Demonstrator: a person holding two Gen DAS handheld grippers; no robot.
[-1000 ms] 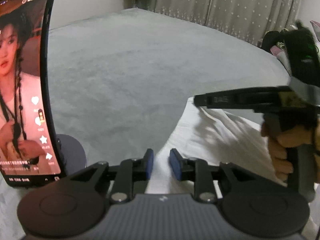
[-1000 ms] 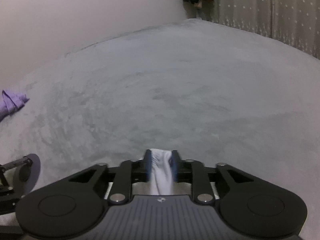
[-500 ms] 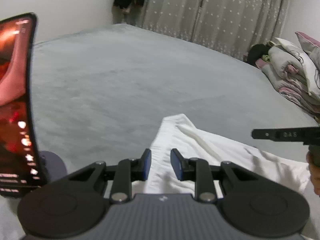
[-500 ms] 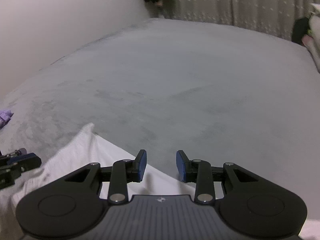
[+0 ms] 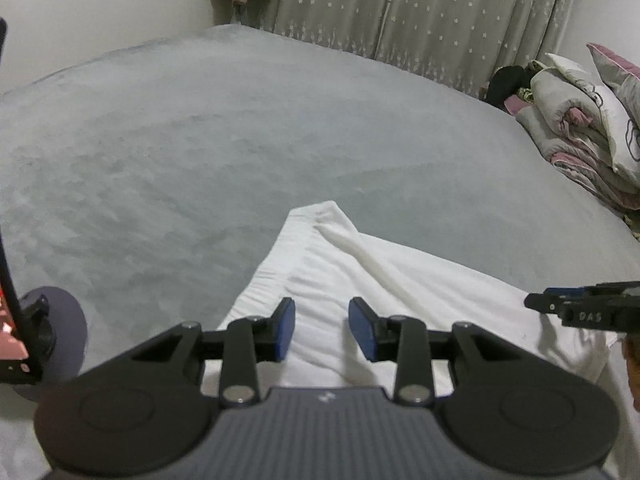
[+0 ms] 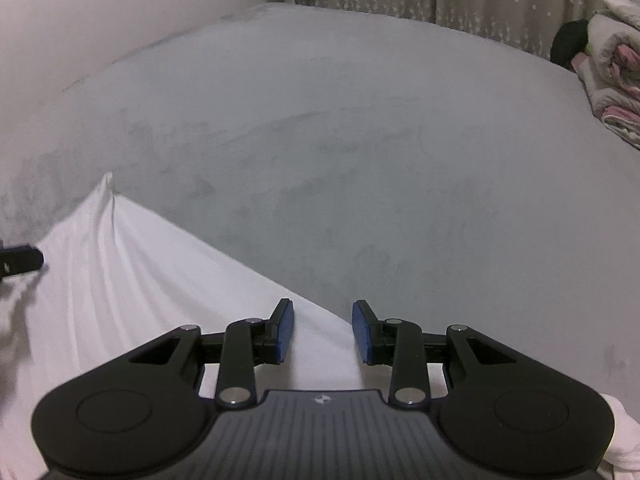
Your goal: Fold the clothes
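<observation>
A white cotton garment (image 5: 384,280) lies spread on the grey plush bed cover (image 5: 200,140), near the cover's close edge. In the left wrist view its long axis runs from a narrow gathered corner, pointing away towards the curtains, back down under the camera; a raised fold runs from that corner diagonally to the right. In the right wrist view the same white garment (image 6: 140,280) shows a straight far edge slanting from upper left to lower right, with soft fan-like creases spreading from its far left corner.

The left tongs (image 5: 322,330) have just been opening: their blue pads stand partly apart above the cloth and pinch nothing. The right tongs (image 6: 323,330) are likewise partly open and empty, poised over the garment's straight edge where cloth meets cover.

Beyond the garment the grey cover stretches wide and bare to the star-patterned beige curtains (image 5: 440,20). A pile of grey and pink folded bedding (image 5: 592,120) sits at the far right edge, well apart. A phone on a round-based stand (image 5: 24,340) stands at the left.
</observation>
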